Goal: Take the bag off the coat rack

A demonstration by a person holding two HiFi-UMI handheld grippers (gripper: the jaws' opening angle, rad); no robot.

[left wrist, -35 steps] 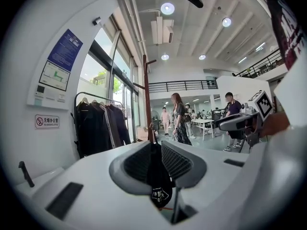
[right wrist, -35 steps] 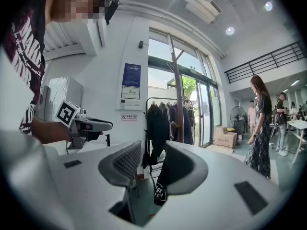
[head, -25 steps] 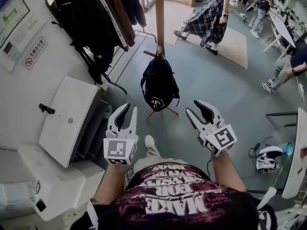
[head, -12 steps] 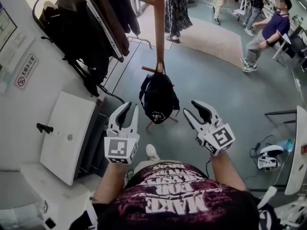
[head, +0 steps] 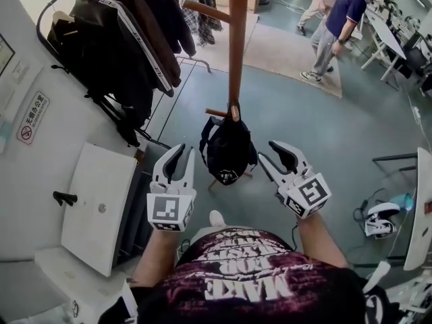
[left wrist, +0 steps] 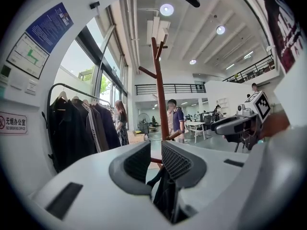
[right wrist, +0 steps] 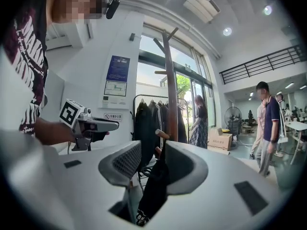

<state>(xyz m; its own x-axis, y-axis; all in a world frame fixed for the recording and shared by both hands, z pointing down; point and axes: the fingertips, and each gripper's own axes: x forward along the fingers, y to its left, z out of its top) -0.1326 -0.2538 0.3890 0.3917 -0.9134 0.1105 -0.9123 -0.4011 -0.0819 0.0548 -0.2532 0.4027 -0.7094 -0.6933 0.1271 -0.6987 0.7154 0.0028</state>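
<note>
Got left gripper [head: 183, 152] and right gripper [head: 266, 150] held out front side by side, jaws spread open on both, gripping nothing. Just past them and lined up between the two: black bag [head: 228, 147], hung by its top loop on a low peg [head: 217, 113] of the wooden rack [head: 236, 46], touched by neither. Off to the left, dark jackets [head: 128, 46] on hangers by the wall. Way back on the floor [head: 304, 120], a person [head: 337, 19] in a dark shirt.
</note>
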